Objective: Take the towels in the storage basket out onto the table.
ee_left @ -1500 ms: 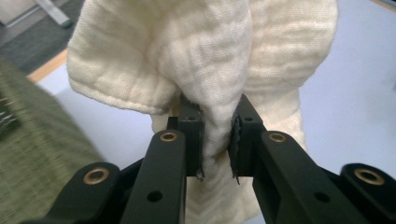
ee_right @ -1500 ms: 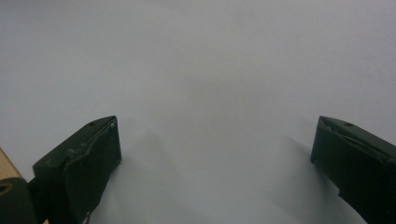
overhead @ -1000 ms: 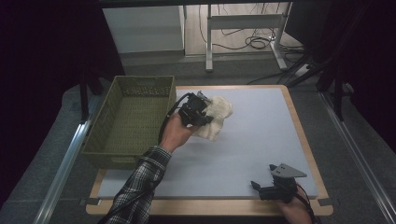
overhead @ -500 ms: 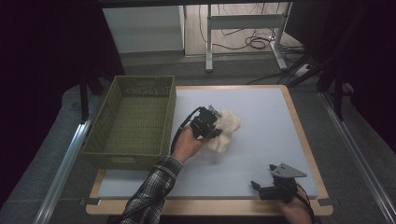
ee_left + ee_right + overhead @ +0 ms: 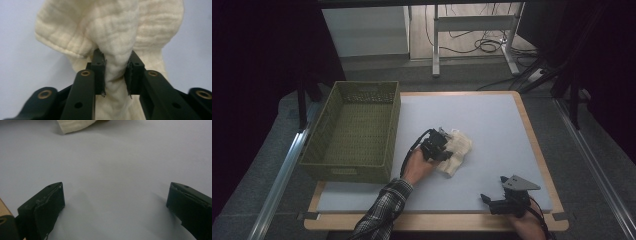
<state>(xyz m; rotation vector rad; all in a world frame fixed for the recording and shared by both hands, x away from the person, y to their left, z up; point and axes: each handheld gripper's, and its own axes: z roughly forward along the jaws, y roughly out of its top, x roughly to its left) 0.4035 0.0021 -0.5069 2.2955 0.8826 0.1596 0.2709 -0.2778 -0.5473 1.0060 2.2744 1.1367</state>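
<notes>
The left gripper [image 5: 115,75] has just been easing its jaws apart, yet a bunched fold of the cream cloth [image 5: 112,32] sits pinched between its fingers [image 5: 98,72], the rest heaped just beyond the tips on the grey mat [image 5: 492,125]. The loosening pinch could let the fold slip out if the hand lifts. The right gripper [image 5: 113,200] rests spread wide, nothing between its fingers, the cloth well ahead of them.

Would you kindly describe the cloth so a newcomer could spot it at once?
Start at the green basket on the mat's left. Just right of it, mid-mat, lies the cloth, bunched between the left gripper pads. It is the one soft, cream, crinkled thing there.
</notes>
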